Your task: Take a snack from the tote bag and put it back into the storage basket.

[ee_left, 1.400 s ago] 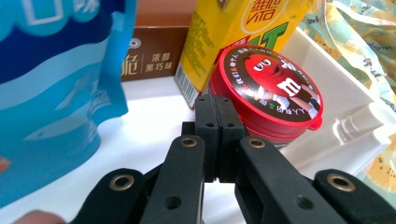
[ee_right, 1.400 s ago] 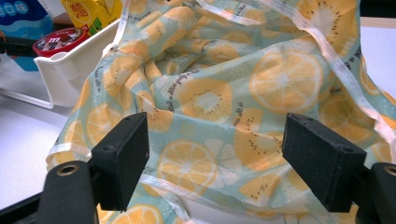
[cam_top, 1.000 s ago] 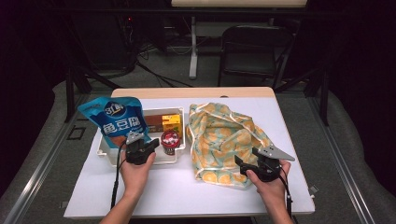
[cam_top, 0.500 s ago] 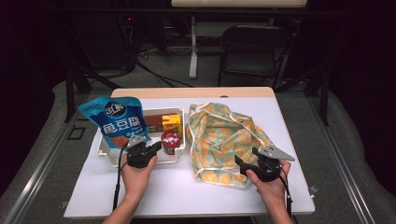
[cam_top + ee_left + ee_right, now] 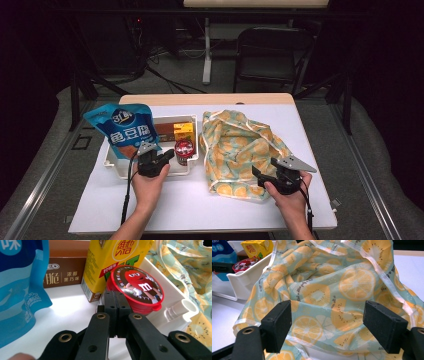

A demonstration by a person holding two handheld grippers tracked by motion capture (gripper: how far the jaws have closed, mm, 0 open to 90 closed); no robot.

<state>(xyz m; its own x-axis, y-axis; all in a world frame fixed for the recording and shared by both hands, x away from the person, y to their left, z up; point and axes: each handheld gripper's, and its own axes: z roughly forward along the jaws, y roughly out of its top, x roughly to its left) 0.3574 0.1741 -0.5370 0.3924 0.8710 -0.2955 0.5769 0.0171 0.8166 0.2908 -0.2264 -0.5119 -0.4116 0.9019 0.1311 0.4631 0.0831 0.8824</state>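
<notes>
High view: left gripper (image 5: pixel 169 154) shut and empty at the red candy cup (image 5: pixel 184 150), right gripper (image 5: pixel 259 175) spread wide at the fruit-print bag (image 5: pixel 239 150).

Nearest, in the left gripper view: black jaws pressed flat together, tips just short of the red candy cup's (image 5: pixel 137 288) near wall, rim close above them. Cup sitting inside the white tray (image 5: pixel 175 301), touching the yellow drink carton (image 5: pixel 110 262) behind it; brown chocolate box (image 5: pixel 65 273) farther back, blue snack pouch (image 5: pixel 21 285) leaning at the tray's left end. In the right gripper view: pads held far apart, nothing pinched, bag's (image 5: pixel 329 292) near hem lying between and beyond them. Against the earlier frames: left gripper nudged slightly toward the cup, right gripper unmoved, tray contents and bag unchanged.
</notes>
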